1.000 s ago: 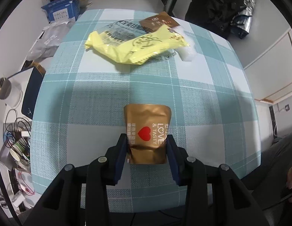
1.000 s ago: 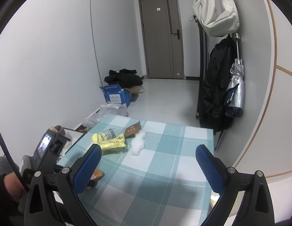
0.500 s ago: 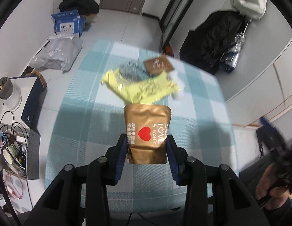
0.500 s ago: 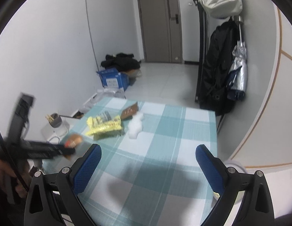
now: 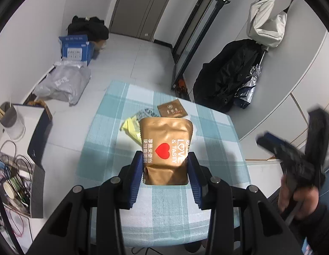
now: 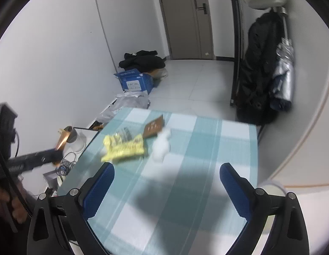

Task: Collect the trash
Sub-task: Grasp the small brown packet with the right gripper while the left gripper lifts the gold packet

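Above the checked table (image 5: 96,148) — gold snack pouch (image 5: 166,148), clamped upright in left gripper (image 5: 165,167)
Right gripper (image 6: 166,182) spread, empty; yellow wrapper (image 6: 124,146), brown packet (image 6: 153,127), white tissue (image 6: 161,144) remain on cloth. Keep squeeze steady while carrying to bin — none in view. Since earlier frame: pouch lifted off table, camera tilted up

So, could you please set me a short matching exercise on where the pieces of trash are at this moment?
Things:
1. gold pouch
2. yellow wrapper
3. brown packet
4. white crumpled tissue

Places:
A. flat on the table, between the yellow wrapper and the tissue, farther back
B. clamped in the left gripper
C. on the table, nearest its left edge
D. on the table, right of the yellow wrapper

Pairs: 1-B, 2-C, 3-A, 4-D
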The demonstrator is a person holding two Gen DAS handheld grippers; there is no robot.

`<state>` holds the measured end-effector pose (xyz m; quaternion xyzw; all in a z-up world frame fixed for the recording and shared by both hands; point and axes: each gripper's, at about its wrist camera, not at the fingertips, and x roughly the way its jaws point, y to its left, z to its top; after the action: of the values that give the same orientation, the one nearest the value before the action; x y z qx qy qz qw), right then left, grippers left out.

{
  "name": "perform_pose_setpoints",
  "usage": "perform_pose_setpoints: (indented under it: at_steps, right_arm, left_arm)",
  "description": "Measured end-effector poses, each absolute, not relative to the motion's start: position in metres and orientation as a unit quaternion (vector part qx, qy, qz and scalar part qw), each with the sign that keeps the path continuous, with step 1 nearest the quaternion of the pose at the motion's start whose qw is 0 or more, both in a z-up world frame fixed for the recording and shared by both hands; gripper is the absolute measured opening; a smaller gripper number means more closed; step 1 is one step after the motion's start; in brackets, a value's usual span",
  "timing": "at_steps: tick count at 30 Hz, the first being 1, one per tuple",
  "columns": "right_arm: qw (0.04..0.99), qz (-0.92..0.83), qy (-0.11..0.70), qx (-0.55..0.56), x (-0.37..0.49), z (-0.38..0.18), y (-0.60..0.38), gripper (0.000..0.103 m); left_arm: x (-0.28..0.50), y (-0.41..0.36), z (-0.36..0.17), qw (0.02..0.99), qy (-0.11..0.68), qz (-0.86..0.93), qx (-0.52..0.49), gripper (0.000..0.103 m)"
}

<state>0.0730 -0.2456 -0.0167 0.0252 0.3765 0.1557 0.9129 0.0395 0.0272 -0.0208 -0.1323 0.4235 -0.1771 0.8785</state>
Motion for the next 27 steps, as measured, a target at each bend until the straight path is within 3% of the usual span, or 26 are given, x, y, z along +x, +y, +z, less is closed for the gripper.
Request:
perform_pose_setpoints:
  at_steps: [7, 16, 23, 27]
  right_arm:
    - [0.883, 0.206, 0.421, 0.026, 0.17, -0.027, -0.22, 0.099]
    - [0.833, 0.277, 0.479, -0.001, 0.261, -0.079, -0.178, 0.084]
    - [0.756, 0.32, 0.57, 0.016, 0.298, -0.125, -0.166, 0.078]
    - [0.742, 0.339, 0.578, -0.005, 0.302, -0.131, -0.158, 0.07]
  left_arm:
    - [0.048, 0.031, -0.023, 0.879, 0.418, -0.188, -0.133, 0.036]
    - [0.062, 0.045, -0.031, 0.869, 0.429, -0.188, -0.16, 0.036]
    - [0.074, 0.052, -0.035, 0.865, 0.435, -0.182, -0.173, 0.036]
    - [0.077, 0.052, -0.036, 0.863, 0.438, -0.181, -0.175, 0.036]
